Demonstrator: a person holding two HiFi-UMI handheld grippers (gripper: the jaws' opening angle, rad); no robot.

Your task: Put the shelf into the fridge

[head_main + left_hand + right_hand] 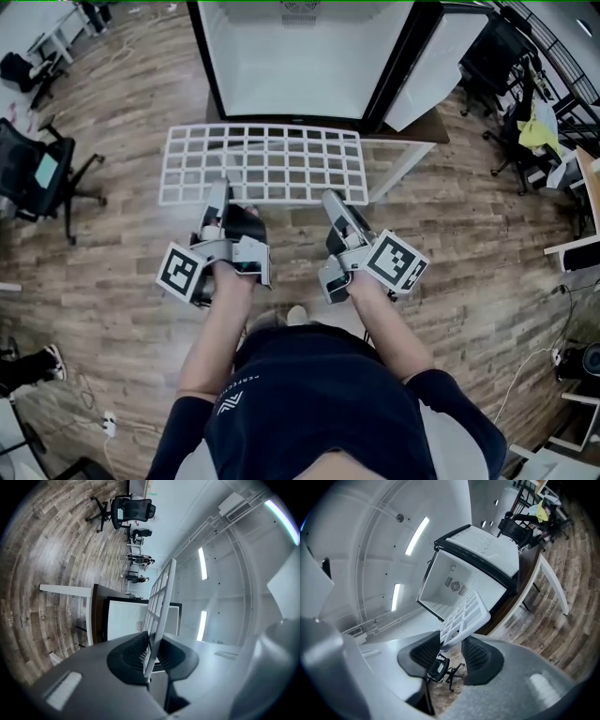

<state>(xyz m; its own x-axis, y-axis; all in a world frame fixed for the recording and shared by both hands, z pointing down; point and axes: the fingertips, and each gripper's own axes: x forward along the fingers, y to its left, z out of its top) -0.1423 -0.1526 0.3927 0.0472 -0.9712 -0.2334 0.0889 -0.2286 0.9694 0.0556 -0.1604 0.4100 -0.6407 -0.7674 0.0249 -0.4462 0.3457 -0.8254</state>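
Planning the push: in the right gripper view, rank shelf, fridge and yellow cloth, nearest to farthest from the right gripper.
1. Shelf, between the right gripper's closing tongs.
2. Fridge, straight ahead.
3. Yellow cloth, upper right, beyond the fridge.

Open fridge mouth ahead, door swung right, table leg below
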